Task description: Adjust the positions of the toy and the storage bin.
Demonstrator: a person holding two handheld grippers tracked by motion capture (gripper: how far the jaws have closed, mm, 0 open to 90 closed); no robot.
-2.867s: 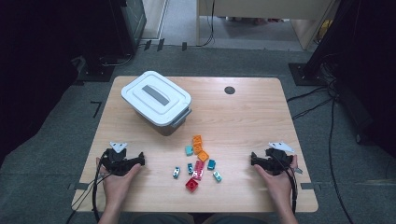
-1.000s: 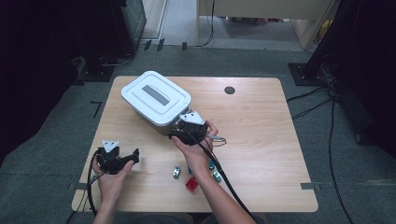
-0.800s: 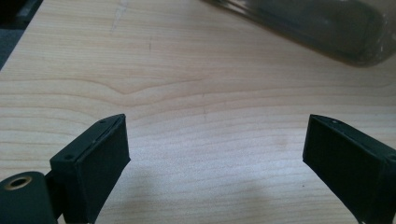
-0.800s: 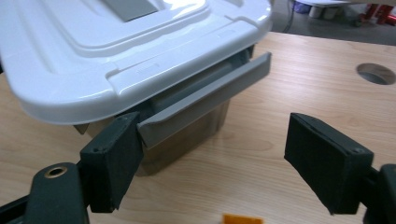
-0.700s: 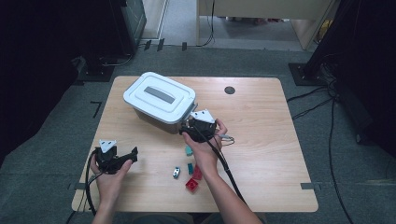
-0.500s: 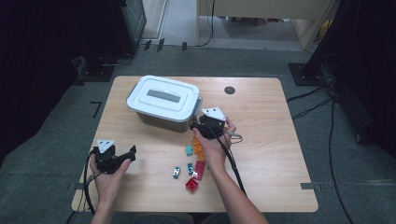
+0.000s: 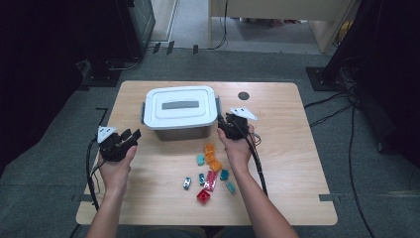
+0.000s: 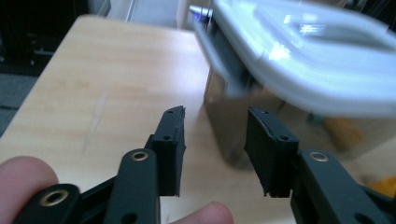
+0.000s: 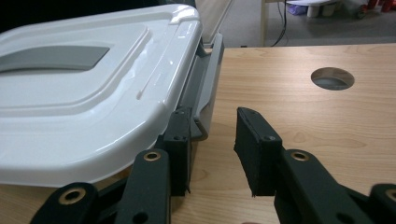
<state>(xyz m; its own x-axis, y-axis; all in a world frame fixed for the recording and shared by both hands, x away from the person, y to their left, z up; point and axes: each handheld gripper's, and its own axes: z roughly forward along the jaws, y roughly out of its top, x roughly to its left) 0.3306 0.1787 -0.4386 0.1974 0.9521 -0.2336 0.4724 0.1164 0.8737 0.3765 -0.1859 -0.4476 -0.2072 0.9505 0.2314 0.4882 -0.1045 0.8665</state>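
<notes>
A white lidded storage box stands square at the middle of the wooden table. My right gripper is at the box's right end. Its jaws have just been closing and stand partly apart, with nothing between them. In the right gripper view the left jaw is beside the grey latch of the box. My left gripper hovers left of the box. Its jaws have also just been closing on nothing, and they point at the blurred box.
Several small bricks lie in front of the box: orange, teal, pink and red. A round hole is in the table at the back right. Cables trail from both grippers.
The box has turned from slanted to square and shifted right as my right gripper swept right along it. My left gripper has risen towards the box. Both pairs of jaws are narrower.
</notes>
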